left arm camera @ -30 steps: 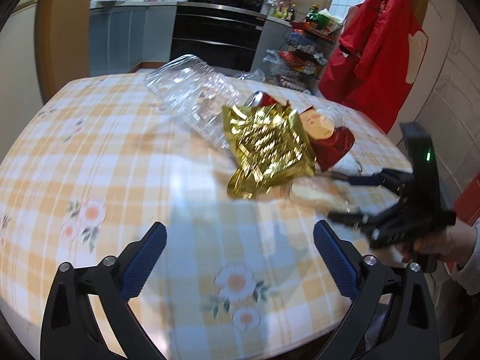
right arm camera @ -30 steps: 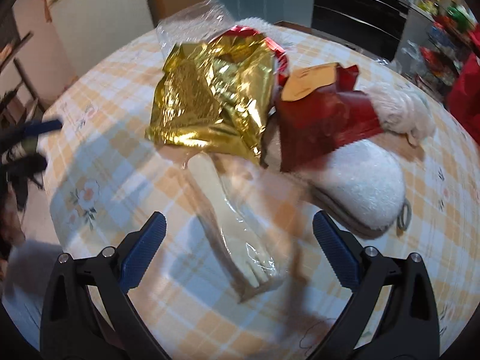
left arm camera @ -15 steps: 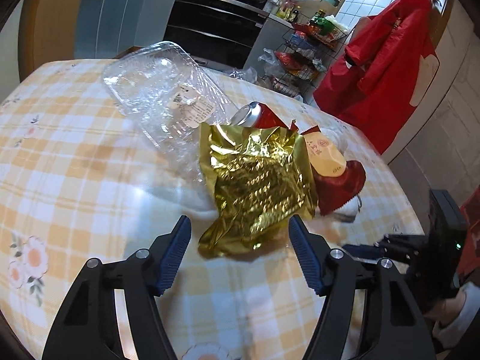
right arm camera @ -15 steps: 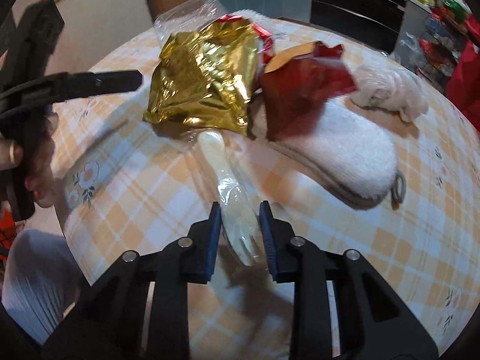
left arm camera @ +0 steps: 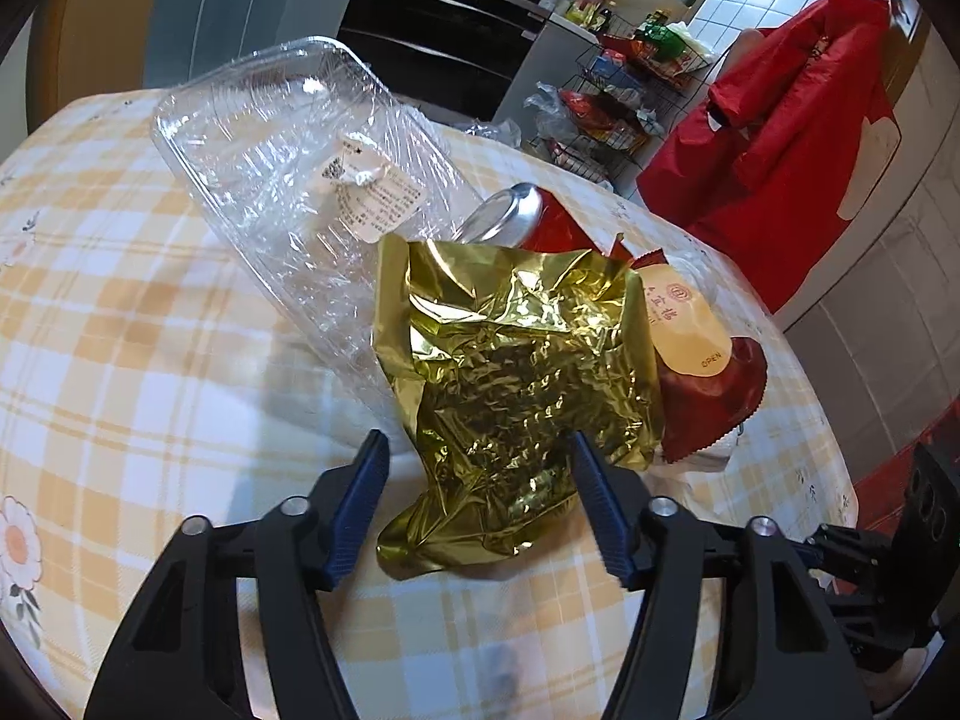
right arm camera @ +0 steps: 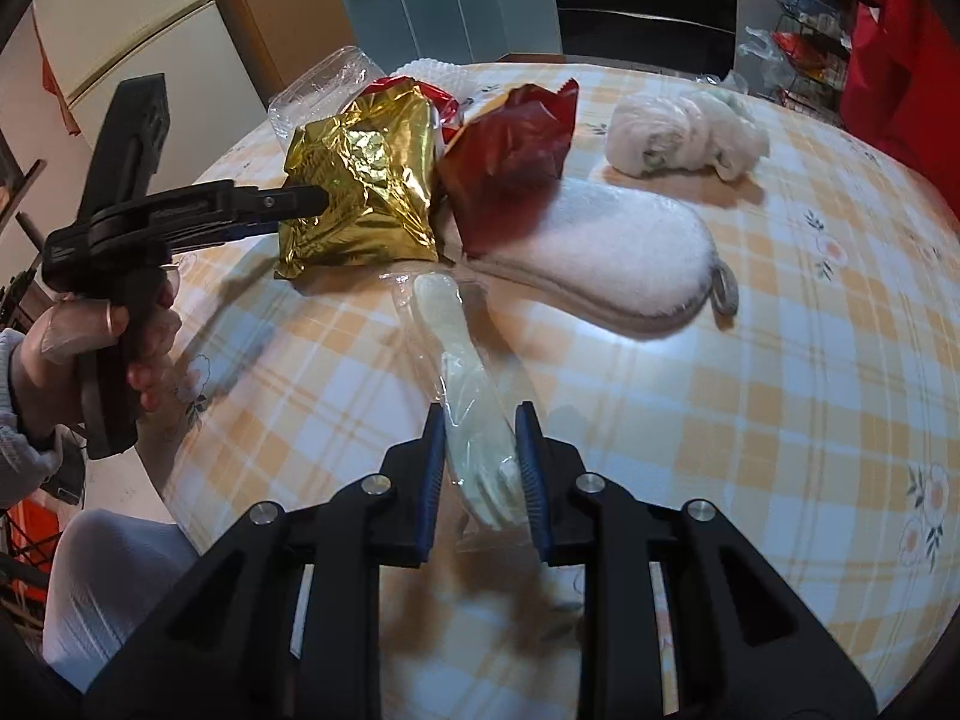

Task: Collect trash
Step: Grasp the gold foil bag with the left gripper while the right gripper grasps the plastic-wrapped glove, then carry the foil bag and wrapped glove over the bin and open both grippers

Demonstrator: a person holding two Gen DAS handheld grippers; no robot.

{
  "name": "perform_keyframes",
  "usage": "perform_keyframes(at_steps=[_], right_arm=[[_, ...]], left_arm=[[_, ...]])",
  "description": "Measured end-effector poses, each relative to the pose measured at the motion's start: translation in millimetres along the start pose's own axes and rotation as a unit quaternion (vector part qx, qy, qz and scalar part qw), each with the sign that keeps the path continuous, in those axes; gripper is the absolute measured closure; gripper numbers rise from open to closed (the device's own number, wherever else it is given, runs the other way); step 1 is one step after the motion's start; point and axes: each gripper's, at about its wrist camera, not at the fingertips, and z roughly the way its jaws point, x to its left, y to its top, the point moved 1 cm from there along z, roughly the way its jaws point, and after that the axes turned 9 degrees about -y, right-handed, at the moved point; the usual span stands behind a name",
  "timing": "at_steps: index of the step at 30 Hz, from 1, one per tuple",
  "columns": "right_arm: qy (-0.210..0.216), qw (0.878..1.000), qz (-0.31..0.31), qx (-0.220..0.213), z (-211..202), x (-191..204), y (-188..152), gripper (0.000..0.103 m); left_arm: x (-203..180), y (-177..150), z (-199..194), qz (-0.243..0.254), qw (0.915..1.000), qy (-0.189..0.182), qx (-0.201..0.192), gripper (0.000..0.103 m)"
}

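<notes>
A crumpled gold foil bag (left arm camera: 510, 396) lies on the checked tablecloth, also in the right wrist view (right arm camera: 363, 180). My left gripper (left arm camera: 480, 474) is open, its fingers on either side of the bag's near end. A clear plastic clamshell (left arm camera: 300, 180), a can (left arm camera: 510, 213) and a red wrapper (left arm camera: 702, 378) lie around the bag. My right gripper (right arm camera: 480, 444) is shut on a plastic-wrapped white fork (right arm camera: 474, 396) lying on the table.
A white fluffy slipper (right arm camera: 618, 252) and a bundled white plastic bag (right arm camera: 684, 129) lie on the right part of the table (right arm camera: 810, 360). A red coat (left arm camera: 774, 138) hangs beyond the far edge. Kitchen units and an oven stand behind.
My left gripper moved forward to the gold bag and its fingers now straddle the bag's end. My right gripper closed on the wrapped fork and holds it.
</notes>
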Motion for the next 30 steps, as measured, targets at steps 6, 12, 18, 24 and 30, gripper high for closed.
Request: perform_keyframes(at_steps=[6,12,18,24,30], right_arm=[[-0.001,1.0,0.012,-0.003,-6,-2,-4,0.077],[0.0,1.0,0.024,-0.02,-24,-4,-4,0.077],[-0.003,0.999,0.028,-0.032,-45,-1,-6,0.077],[-0.006,0.998,0.033,-0.049,-74,2,-9,0.077],[-0.004,0.997,0.032,-0.069,-108,11,-14,0.077]], left_arm=[[-10,-2,-10,0.018,0.9997,0.018,0.0,0.078],[-28,-8,-40,0.05,0.9983,0.026,-0.015,0.083],[-44,-17,-70,0.065,0.9969,0.033,-0.03,0.083],[-58,-29,-109,0.078,0.9951,0.035,-0.049,0.083],[-75,-43,-155,0.093,0.9921,0.044,-0.072,0.083]])
